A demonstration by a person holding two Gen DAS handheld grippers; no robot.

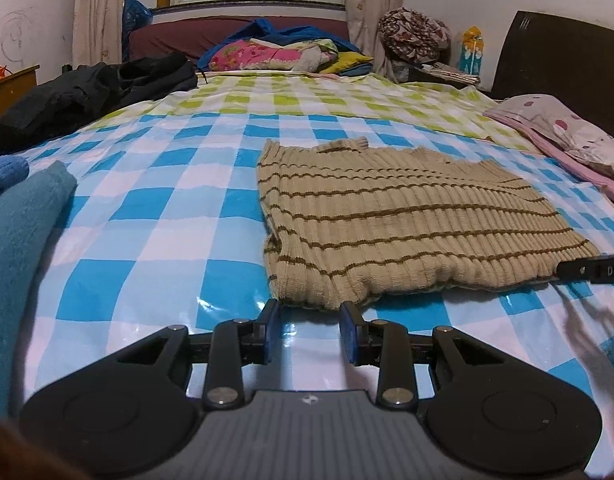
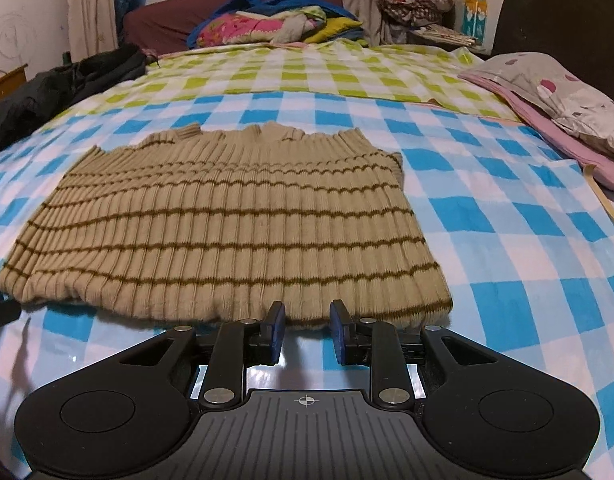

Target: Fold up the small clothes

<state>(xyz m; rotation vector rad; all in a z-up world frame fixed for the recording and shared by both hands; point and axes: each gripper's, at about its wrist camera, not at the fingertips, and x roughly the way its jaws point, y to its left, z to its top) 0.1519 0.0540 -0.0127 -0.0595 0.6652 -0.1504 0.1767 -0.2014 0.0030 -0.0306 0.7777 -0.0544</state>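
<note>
A small beige ribbed sweater with brown stripes [image 1: 391, 224] lies flat on the blue-checked bed cover; it also shows in the right wrist view [image 2: 227, 224]. My left gripper [image 1: 310, 318] is open and empty, just short of the sweater's near left corner. My right gripper [image 2: 307, 318] is open and empty at the sweater's near hem, toward its right side. The right gripper's tip [image 1: 591, 270] shows at the right edge of the left wrist view, touching the hem.
A folded teal cloth [image 1: 23, 232] lies at the left. Black clothing [image 1: 87, 92] is heaped at the far left. A pink pillow [image 2: 559, 100] lies at the right by the dark headboard [image 2: 563, 12]. Bright bedding [image 2: 275, 24] is piled at the back.
</note>
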